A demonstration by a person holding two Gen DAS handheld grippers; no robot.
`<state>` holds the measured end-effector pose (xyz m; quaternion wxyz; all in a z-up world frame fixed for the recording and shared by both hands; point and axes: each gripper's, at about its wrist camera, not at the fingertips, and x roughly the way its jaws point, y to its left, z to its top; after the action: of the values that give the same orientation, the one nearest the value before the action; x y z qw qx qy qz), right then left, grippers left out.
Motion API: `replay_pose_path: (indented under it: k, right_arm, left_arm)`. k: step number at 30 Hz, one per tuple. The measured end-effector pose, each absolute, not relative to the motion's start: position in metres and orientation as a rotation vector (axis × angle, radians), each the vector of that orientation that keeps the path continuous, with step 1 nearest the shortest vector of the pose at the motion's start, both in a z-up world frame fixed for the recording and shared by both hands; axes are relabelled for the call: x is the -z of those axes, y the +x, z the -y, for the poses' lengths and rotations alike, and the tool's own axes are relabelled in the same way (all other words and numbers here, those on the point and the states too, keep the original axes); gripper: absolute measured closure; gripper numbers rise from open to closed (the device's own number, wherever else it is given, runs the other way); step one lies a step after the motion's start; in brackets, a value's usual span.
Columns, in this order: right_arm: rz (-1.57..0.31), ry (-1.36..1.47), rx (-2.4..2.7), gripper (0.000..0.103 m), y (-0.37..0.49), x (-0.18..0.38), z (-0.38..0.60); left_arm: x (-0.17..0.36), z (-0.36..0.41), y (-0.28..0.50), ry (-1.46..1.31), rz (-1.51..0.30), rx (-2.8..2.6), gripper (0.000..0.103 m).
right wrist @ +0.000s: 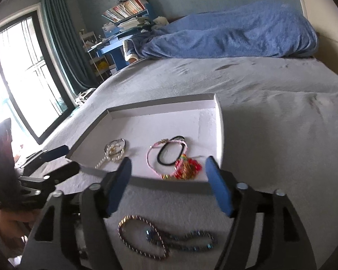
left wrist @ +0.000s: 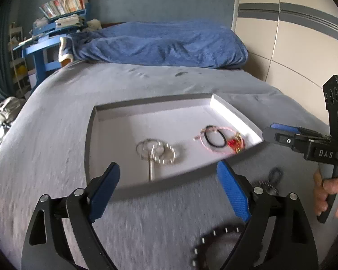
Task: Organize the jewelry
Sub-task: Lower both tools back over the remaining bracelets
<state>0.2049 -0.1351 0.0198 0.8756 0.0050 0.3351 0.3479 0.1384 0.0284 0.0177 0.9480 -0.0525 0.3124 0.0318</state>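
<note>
The right gripper (right wrist: 169, 180) stood with jaws apart and empty over the grey bed (right wrist: 270, 112); a white tray (right wrist: 220, 130) held bracelets (right wrist: 169, 157); beaded bracelets (right wrist: 164, 240) lay on the bedcover below.

Daylight comes in through the big window (right wrist: 18, 72), which glares white. The room is soft and a bit dim. Both pictures bend round at the dark edges. The bed cover (left wrist: 56, 135) looks smeared, maybe from shaking.

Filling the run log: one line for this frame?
left gripper: open, empty | right gripper: open, empty | tray: silver, pink bracelets inside | dark bead bracelets: on bed
</note>
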Motion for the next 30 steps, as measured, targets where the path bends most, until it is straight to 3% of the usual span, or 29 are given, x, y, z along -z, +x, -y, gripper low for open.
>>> replay_pose_path:
  k: [7, 30]
  right_arm:
    - [-0.707, -0.020, -0.694, 0.024, 0.181, -0.010, 0.155]
    - [-0.769, -0.033, -0.607, 0.016, 0.148, 0.019, 0.178]
  left_arm:
    - [-0.005, -0.027, 0.101, -0.147, -0.647, -0.044, 0.015]
    - [0.007, 0.036, 0.062, 0.015, -0.690, 0.129, 0.015]
